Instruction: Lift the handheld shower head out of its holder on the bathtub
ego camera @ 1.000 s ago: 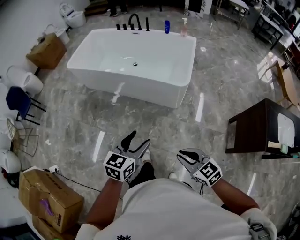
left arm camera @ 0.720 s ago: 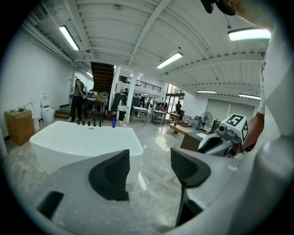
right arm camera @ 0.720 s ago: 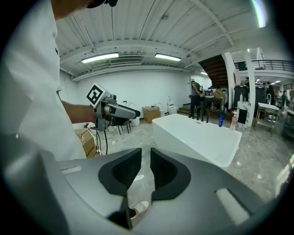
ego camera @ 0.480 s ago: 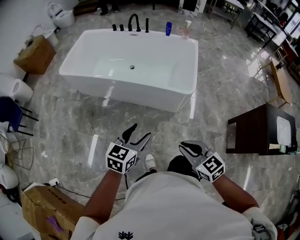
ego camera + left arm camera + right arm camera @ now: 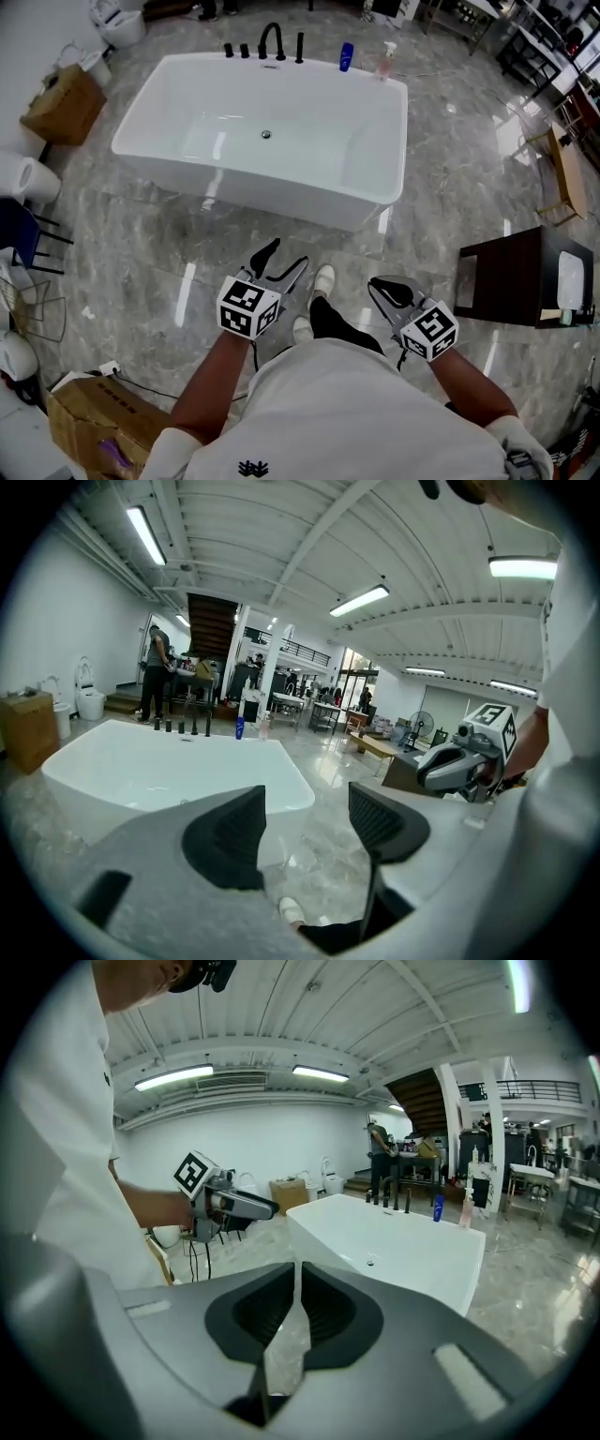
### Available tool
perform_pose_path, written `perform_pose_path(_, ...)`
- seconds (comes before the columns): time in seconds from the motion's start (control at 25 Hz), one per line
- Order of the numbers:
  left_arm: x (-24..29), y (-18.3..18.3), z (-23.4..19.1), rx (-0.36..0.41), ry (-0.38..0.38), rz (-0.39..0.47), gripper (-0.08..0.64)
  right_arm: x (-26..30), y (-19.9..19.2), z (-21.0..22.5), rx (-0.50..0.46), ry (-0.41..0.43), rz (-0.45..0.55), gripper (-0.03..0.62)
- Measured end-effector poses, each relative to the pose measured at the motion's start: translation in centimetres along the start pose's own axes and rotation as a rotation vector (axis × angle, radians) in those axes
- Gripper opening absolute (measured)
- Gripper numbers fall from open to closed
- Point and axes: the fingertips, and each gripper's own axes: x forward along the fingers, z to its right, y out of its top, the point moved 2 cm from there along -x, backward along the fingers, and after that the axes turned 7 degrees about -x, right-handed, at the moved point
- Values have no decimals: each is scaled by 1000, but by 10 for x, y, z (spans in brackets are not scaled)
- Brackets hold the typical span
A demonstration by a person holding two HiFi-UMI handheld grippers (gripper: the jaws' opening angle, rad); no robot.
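Note:
A white freestanding bathtub [image 5: 281,199] stands on the grey marble floor ahead of me. On its far rim are black taps [image 5: 235,50], a curved black faucet [image 5: 272,39] and a slim upright black shower head [image 5: 299,47] in its holder. My left gripper [image 5: 281,263] is open and empty, held low near my body, well short of the tub. My right gripper [image 5: 384,292] is shut on nothing, also far from the tub. In the left gripper view the tub [image 5: 141,771] lies past the open jaws. In the right gripper view the tub [image 5: 394,1241] shows beyond the shut jaws.
A blue bottle [image 5: 346,56] and a pink pump bottle [image 5: 384,64] stand on the tub's far rim. Cardboard boxes [image 5: 64,103] and a toilet [image 5: 117,23] are at the left. A dark wooden table [image 5: 516,281] stands at the right. People stand far behind the tub [image 5: 155,672].
The person has walked toward the bathtub, which now sits nearer in the head view. Both grippers keep their states, the left open and the right shut.

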Motion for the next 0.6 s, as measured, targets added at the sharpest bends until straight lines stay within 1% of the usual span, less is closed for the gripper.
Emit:
perform_pose_path(0.12,22,26,-18,27,16,-20,278,28,16,37,7,9,20,34)
perform_pose_path(0.2,36,47,-36,49,35,-30,278,48,30,58,4,33,38,34)
perform_pose_path(0.36,69,86,-66,59,74,-27,278,77,49,100,0,72,58,31)
perform_pose_path(0.48,101,108,-83,66,81,-21,278,93,52,133,-4,73,53,13)
perform_pose_path(0.6,132,128,-103,71,83,-8,278,106,48,163,-5,68,33,12)
